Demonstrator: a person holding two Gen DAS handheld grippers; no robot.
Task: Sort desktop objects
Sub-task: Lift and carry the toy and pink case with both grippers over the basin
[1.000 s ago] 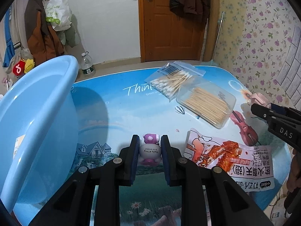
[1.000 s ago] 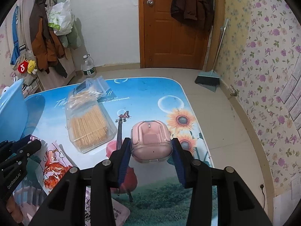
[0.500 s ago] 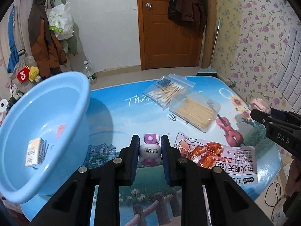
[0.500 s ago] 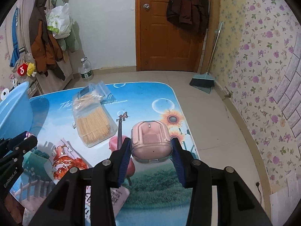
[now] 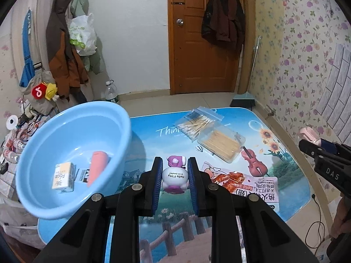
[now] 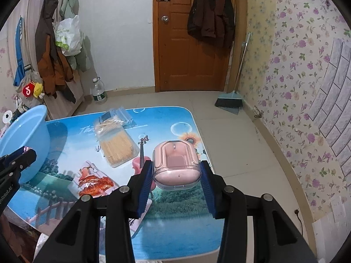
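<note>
With a carton and a pink item lying in the blue basin (image 5: 122, 118) left of the left gripper (image 5: 174, 175), which is clamping the Hello Kitty toy (image 5: 174, 176), the right gripper (image 6: 176, 175) is clamping the pink case (image 6: 176, 164), leaving snack packet (image 5: 245, 182), toothpicks (image 5: 221, 144) and swabs (image 5: 195, 123) waiting ahead.

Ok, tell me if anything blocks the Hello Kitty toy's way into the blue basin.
Nothing visible does. The left gripper holds the Hello Kitty toy above the table, and the blue basin sits open just to its left, with only bare tabletop between.
</note>
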